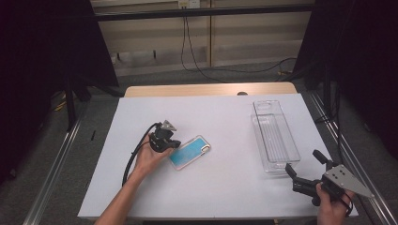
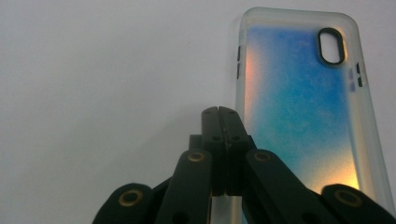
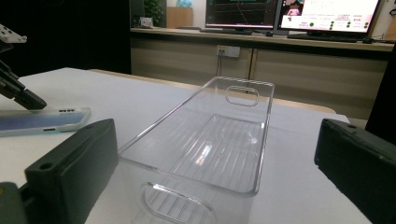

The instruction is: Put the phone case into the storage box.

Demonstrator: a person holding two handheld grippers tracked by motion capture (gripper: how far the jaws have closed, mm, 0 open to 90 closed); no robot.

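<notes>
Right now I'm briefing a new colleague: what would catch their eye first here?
Probably the blue iridescent phone case lying flat at the middle of the white table, with the shut left gripper at its near-left end. Next, the clear plastic bin towards the right edge, the open right gripper just before it.

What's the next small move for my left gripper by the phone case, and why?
Probably open the left gripper: its jaws are shut with nothing between them, tips at the edge of the blue phone case, which lies flat on the white table. Open jaws could straddle that edge.
</notes>
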